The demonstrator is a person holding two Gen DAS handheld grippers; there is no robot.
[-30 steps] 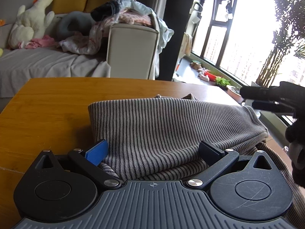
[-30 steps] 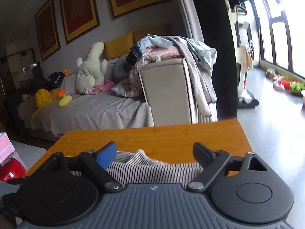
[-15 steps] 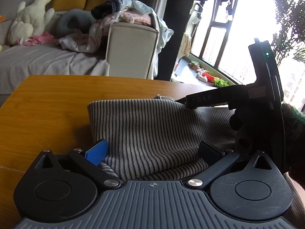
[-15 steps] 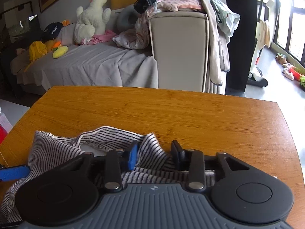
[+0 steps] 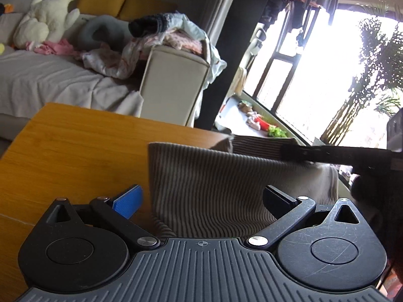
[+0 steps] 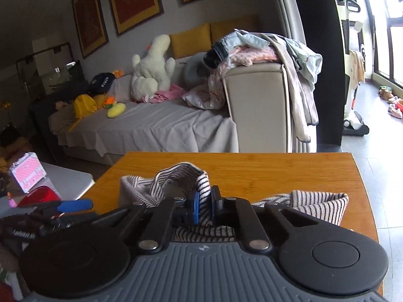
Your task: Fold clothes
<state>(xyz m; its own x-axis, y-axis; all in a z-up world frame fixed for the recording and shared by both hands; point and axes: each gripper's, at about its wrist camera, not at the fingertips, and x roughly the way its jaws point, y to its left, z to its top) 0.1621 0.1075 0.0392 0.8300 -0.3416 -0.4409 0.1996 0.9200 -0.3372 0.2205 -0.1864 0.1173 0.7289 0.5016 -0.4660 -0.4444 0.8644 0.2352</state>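
You had right gripper (image 6: 204,207) pinched on striped garment (image 6: 201,183), lifted off wooden table (image 6: 277,171) for fold, I guess. Left gripper (image 5: 201,198) spread wide over cloth, gripping nothing.

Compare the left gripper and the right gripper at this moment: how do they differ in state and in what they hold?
The left gripper is open, its fingers spread wide; the right gripper is shut. The left gripper grips nothing, the striped garment merely lying between its fingers; the right gripper pinches a fold of that garment. Both are black with a blue pad and sit over the wooden table.
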